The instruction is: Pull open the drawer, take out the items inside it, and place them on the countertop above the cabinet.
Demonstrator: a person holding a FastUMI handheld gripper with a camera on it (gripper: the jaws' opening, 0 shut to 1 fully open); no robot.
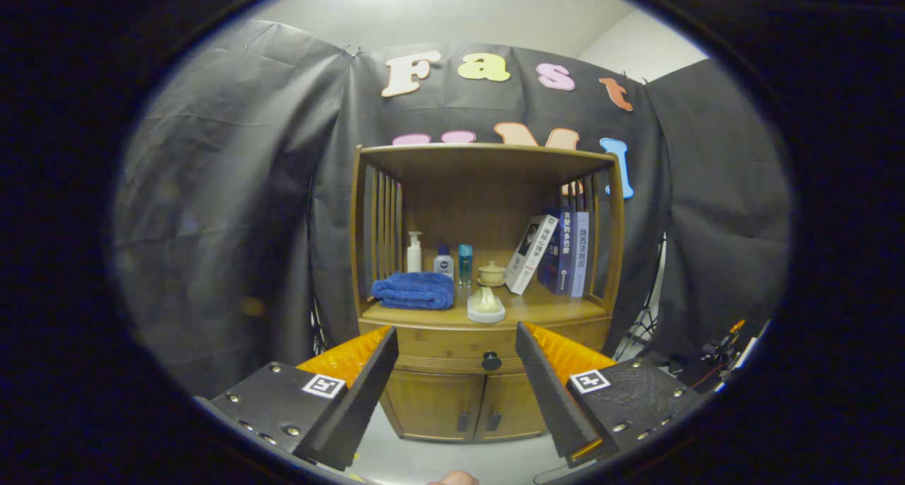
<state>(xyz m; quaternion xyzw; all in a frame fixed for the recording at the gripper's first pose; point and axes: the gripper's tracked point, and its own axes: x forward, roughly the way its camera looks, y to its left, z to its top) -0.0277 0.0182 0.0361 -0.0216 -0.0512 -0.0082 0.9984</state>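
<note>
Staged home-like booth. Black cloth backdrop (233,209) hangs behind a brown wooden shelf cabinet (484,287). On its countertop: folded blue towel (414,290), toiletry bottles (438,257), upright books (562,252). Tripod legs (643,326) stand right of the cabinet.

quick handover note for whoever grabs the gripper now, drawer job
Gripper: open, holding nothing, some way in front of the cabinet.
Drawer: shut; its dark knob sits between the fingers, beyond them.
Countertop: already carries a blue towel, bottles, books.
Done: nothing yet.
Left: grip knob, pull drawer open, move contents up to the countertop.
</note>
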